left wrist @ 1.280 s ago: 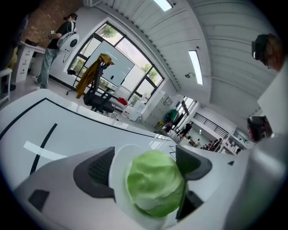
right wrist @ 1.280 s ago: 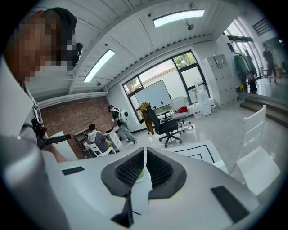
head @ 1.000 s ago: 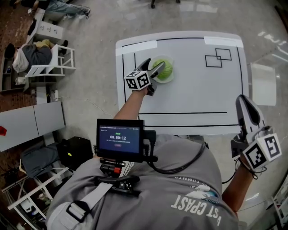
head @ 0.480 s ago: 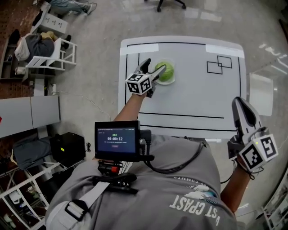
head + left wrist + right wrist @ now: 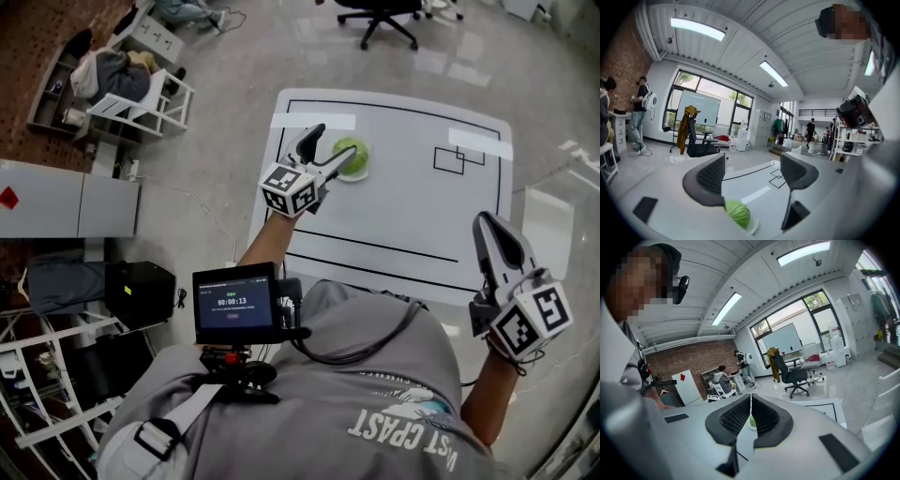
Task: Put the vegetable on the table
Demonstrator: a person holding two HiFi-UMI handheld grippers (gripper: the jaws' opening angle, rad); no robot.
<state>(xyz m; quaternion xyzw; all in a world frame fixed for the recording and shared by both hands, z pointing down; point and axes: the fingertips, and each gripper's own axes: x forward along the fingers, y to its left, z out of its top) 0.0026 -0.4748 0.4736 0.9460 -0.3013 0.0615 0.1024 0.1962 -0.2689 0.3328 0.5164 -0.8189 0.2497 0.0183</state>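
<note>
Office chair [image 5: 379, 15] beyond the table [image 5: 403, 211]

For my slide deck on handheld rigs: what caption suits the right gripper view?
Shut right gripper aimed across the white table; the distant green vegetable shows through the slit between its jaws.

Veg [image 5: 351, 151] on plate [image 5: 360, 175], table [image 5: 403, 208] L.
</note>
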